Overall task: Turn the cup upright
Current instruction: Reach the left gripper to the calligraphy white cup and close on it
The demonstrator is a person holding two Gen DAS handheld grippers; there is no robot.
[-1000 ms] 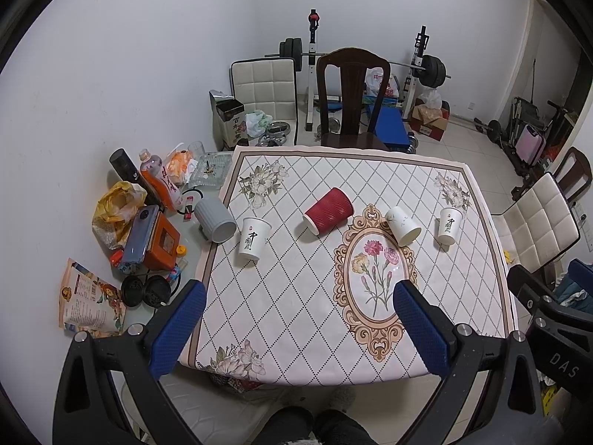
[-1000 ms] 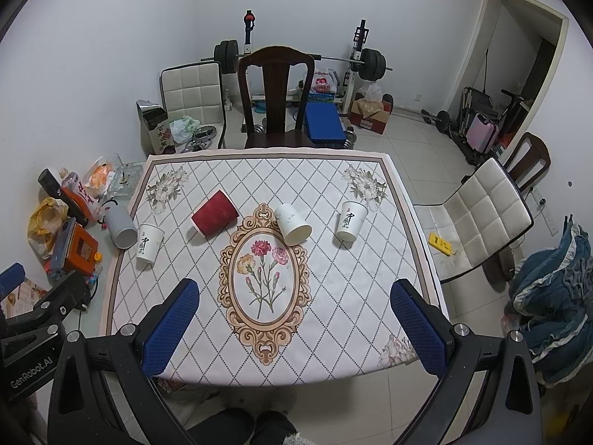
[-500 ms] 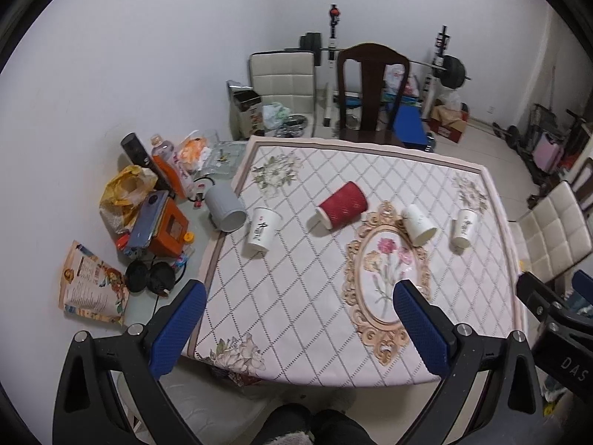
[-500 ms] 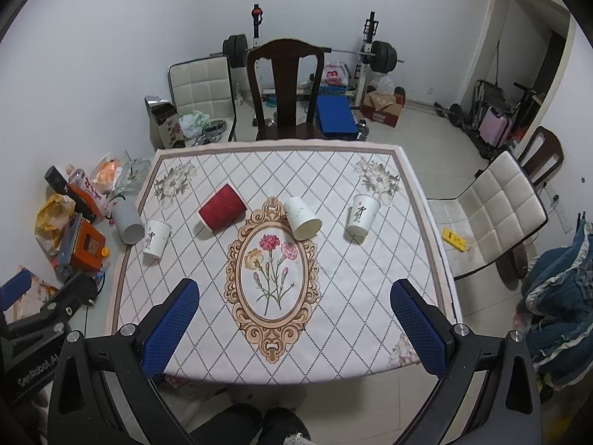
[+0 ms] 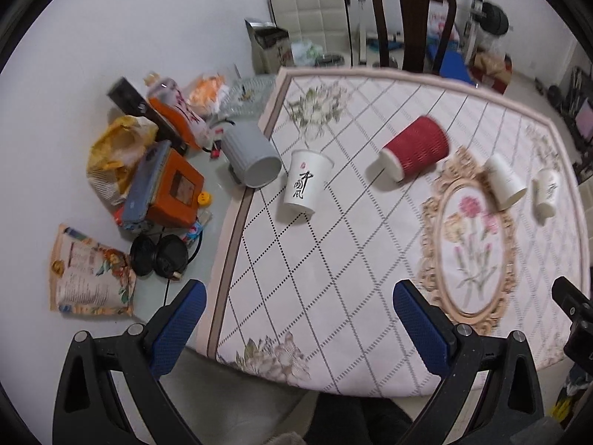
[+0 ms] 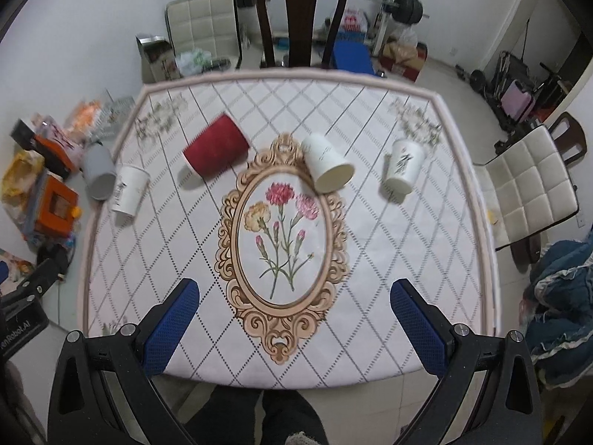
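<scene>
Looking down past both grippers, you see a square table (image 6: 370, 278) covered by a white cloth with a dotted diamond grid, a beige border and an ornate oval frame of carnations (image 6: 283, 237) at its centre. A dark wooden chair (image 6: 302, 18) stands at the far edge and a white padded chair (image 6: 530, 185) beside the right edge.

Four paper cups sit in a row across the far half. A ribbed red cup (image 6: 217, 150) lies on its side left of the oval, mouth toward you. A plain white cup (image 6: 326, 167) lies tipped on the oval's top right rim, mouth toward you. A white cup with black brush calligraphy (image 5: 305, 180) stands near the left edge, wide end up; the characters are not legible. Another printed white cup (image 6: 404, 165) stands to the right.

A grey ribbed cup (image 5: 252, 155) lies just off the left edge among floor clutter.

Your left gripper (image 5: 300, 322) and right gripper (image 6: 294, 322) hang over the near edge, blue textured fingers (image 6: 417, 322) spread wide, holding nothing. The near half of the cloth is bare.
</scene>
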